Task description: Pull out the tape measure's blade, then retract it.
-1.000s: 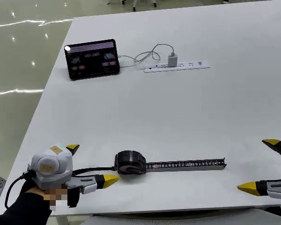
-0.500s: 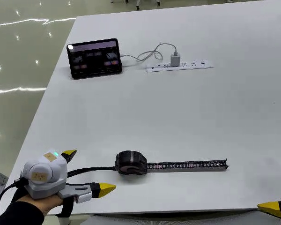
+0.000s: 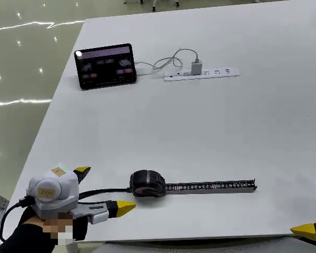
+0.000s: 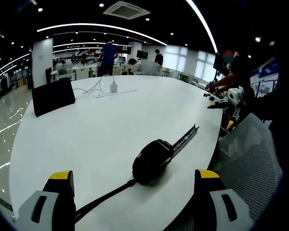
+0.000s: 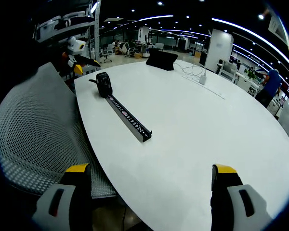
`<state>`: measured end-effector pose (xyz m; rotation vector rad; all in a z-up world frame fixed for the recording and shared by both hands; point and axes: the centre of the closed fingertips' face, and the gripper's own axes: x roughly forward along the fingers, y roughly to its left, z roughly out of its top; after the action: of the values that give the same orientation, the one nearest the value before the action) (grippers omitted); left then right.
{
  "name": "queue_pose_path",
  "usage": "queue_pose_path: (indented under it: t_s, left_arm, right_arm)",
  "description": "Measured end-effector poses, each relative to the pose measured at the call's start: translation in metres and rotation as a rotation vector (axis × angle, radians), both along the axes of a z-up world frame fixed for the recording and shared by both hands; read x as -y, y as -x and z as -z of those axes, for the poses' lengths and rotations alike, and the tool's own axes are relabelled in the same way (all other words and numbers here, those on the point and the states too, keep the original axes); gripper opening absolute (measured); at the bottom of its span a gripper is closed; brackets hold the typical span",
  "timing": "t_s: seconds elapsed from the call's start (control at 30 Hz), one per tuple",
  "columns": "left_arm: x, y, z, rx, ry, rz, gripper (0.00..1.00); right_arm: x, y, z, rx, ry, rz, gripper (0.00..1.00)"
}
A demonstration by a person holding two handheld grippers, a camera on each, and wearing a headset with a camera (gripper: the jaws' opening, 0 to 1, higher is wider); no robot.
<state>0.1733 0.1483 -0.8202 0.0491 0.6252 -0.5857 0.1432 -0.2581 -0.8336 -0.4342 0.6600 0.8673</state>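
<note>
Right gripper (image 5: 151, 171) farther from tape measure (image 3: 146, 183)

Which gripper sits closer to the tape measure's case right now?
The left gripper, open just beside the black case; the right gripper is beyond the far tip of the extended blade.

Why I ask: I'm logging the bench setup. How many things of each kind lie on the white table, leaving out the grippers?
tape measure, blade out: 1
tablet: 1
power strip: 1
charger with its cable: 1
Total: 4
</note>
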Motion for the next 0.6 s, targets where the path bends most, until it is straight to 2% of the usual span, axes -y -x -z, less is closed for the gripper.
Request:
queue_pose_path:
  t_s: [0.07,0.1,0.17,0.23,0.27,0.4,0.43,0.47,0.5,0.6]
  left_arm:
    - [0.004,-0.001,0.000,-0.009,-0.012,-0.003,1.00]
    - [0.004,-0.002,0.003,-0.028,-0.048,-0.013,1.00]
    - [0.007,-0.001,0.005,-0.085,-0.070,-0.039,1.00]
    - [0.021,-0.006,-0.006,-0.044,-0.083,-0.013,1.00]
    - [0.025,-0.007,-0.009,-0.042,-0.090,-0.015,1.00]
    - [0.038,-0.010,-0.014,-0.058,-0.083,-0.031,1.00]
    - [0.041,-0.010,-0.012,-0.058,-0.084,-0.033,1.00]
    - [0.040,-0.013,-0.007,-0.068,-0.098,-0.065,1.00]
    - [0.040,-0.012,-0.002,-0.093,-0.105,-0.092,1.00]
    - [0.046,-0.017,0.005,-0.097,-0.088,-0.122,1.00]
  right_arm:
    - [-0.004,-0.003,-0.001,-0.004,0.004,-0.015,1.00]
    - [-0.005,-0.005,-0.001,0.001,0.019,-0.033,1.00]
    - [-0.009,-0.008,-0.001,-0.003,0.025,-0.055,1.00]
    - [-0.012,-0.012,-0.002,-0.002,0.042,-0.075,1.00]
    - [-0.014,-0.014,-0.002,-0.001,0.044,-0.082,1.00]
    - [-0.020,-0.020,-0.001,-0.002,0.057,-0.115,1.00]
    - [-0.022,-0.022,0.000,0.000,0.064,-0.125,1.00]
    - [-0.025,-0.025,0.001,0.002,0.067,-0.135,1.00]
    - [-0.028,-0.028,0.002,0.000,0.071,-0.146,1.00]
    - [-0.036,-0.033,0.005,-0.004,0.076,-0.170,1.00]
